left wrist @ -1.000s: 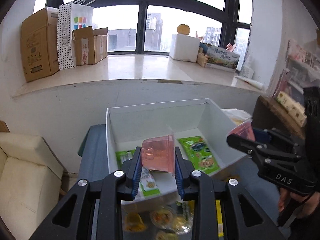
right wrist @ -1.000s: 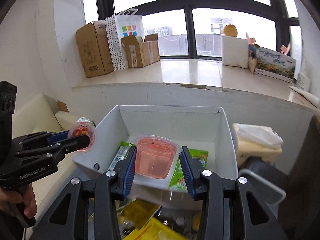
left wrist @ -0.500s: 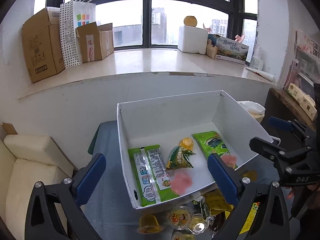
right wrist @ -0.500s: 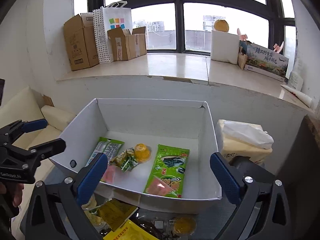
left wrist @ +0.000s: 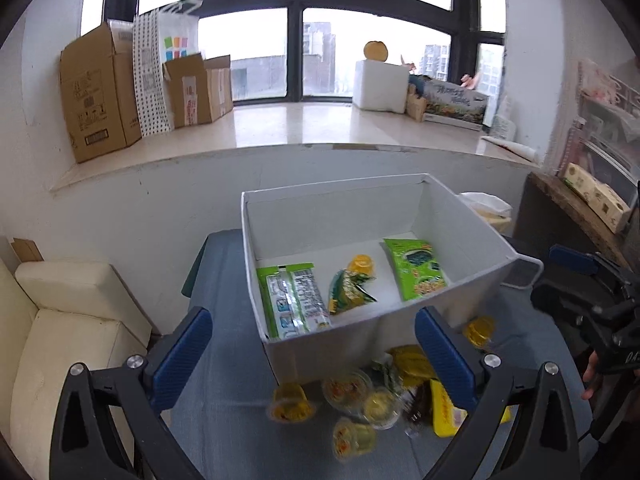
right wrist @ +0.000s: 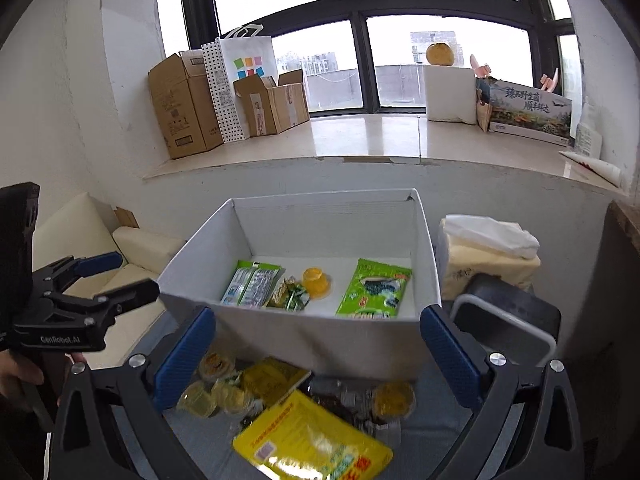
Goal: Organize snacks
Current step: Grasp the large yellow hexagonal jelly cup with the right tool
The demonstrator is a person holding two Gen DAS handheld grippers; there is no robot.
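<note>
A white open box (left wrist: 332, 196) stands on a blue-grey table. Inside lie a green-and-white packet (left wrist: 292, 300), a small green-yellow packet (left wrist: 350, 286), a yellow jelly cup (left wrist: 362, 264) and a green seaweed packet (left wrist: 418, 274). Loose jelly cups (left wrist: 346, 390) and a yellow packet (right wrist: 312, 440) lie in front of the box. My left gripper (left wrist: 312, 328) is wide open and holds nothing, just short of the box's near wall. My right gripper (right wrist: 318, 324) is also wide open with nothing in it, above the loose snacks. No pink cup shows in either view.
A tissue pack (right wrist: 488, 256) and a black seat with a white rail (right wrist: 508, 320) sit right of the box. A cream sofa (left wrist: 60, 320) is on the left. Cardboard boxes (left wrist: 100, 92) stand on the window sill behind. A wooden shelf (left wrist: 580, 216) is at the far right.
Both grippers were shut on pink jelly cups over the box; both opened and the cups dropped into it. Both grippers then drew back from the box.
</note>
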